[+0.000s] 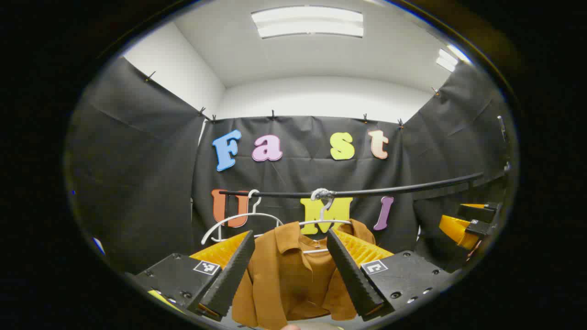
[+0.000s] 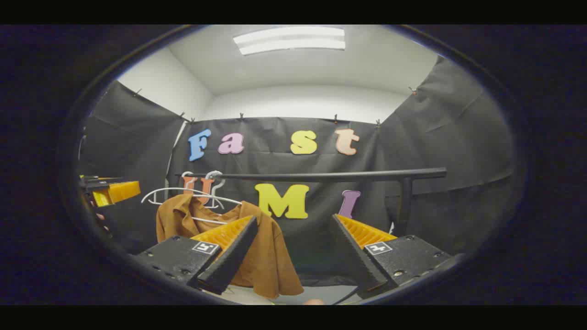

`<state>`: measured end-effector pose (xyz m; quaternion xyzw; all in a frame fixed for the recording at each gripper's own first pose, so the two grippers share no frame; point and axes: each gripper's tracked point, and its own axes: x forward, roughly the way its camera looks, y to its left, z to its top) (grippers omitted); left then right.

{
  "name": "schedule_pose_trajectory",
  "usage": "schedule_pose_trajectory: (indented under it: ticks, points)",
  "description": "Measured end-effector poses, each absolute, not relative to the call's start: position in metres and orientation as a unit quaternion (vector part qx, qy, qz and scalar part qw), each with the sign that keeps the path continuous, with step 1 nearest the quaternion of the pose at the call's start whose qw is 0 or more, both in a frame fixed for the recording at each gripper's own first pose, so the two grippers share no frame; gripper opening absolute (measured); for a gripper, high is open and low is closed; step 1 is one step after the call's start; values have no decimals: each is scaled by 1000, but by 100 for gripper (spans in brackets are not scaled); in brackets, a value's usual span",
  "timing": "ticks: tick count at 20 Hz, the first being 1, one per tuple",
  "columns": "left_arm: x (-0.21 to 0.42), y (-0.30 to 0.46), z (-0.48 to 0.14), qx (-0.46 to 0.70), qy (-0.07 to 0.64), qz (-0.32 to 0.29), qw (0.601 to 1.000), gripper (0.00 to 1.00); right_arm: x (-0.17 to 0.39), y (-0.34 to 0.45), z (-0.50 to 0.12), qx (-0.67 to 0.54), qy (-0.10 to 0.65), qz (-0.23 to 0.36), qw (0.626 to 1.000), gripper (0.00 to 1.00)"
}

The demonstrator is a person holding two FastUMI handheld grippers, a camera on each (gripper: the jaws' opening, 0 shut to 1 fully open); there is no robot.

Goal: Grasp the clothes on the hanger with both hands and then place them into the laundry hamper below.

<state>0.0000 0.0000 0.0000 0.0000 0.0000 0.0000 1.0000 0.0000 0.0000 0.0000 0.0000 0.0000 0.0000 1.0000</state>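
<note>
- Between your left gripper's (image 1: 291, 263) parted fingers in the left gripper view hangs the brown shirt (image 1: 293, 270), collar up, on a white hanger (image 1: 321, 222).
- Your left gripper is released: its jaws stand wide apart, short of the cloth and pressing on nothing.
- Hooked over the black rail (image 1: 357, 192), that hanger sits near the rail's middle; a second, bare white hanger (image 1: 238, 220) hangs just beside it, toward the rail's left end.
- At the right edge of the left gripper view you see your right gripper, well apart from the shirt.
- Your right gripper (image 2: 293, 252) is likewise released, jaws wide, nothing between them but the dark wall cloth.
- Seen from the right gripper view, the brown shirt (image 2: 270, 256) lies left of centre, partly behind the gripper's left-hand finger; whether they touch cannot be told.
- The black rail (image 2: 330, 175) there runs level to an upright post (image 2: 406, 201) at its right end.
- Your left gripper (image 2: 110, 191) shows at the far left of that view, near the hangers.
</note>
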Motion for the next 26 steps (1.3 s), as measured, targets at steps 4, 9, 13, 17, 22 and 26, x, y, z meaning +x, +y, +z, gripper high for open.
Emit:
schedule_pose_trajectory:
  ticks: [4,9,13,17,22,26]
  points:
    - [1,-12,1,16,-3,-4,1000,100,1,-3,1,-4,-4,3,1000,100]
    - [-1,-17,1,25,-4,-1,1000,100,3,-4,-2,0,-3,10,1000,100]
    - [-1,-14,3,25,-7,9,1000,100,5,-7,-7,3,2,10,1000,100]
    - [-3,-11,-3,25,0,34,999,100,7,-7,-16,7,11,18,1000,100]
    - [-11,-4,-13,33,-2,78,996,100,13,-10,-39,8,34,32,999,100]
    - [-15,-7,-27,18,12,91,996,100,20,-8,-57,9,49,56,997,100]
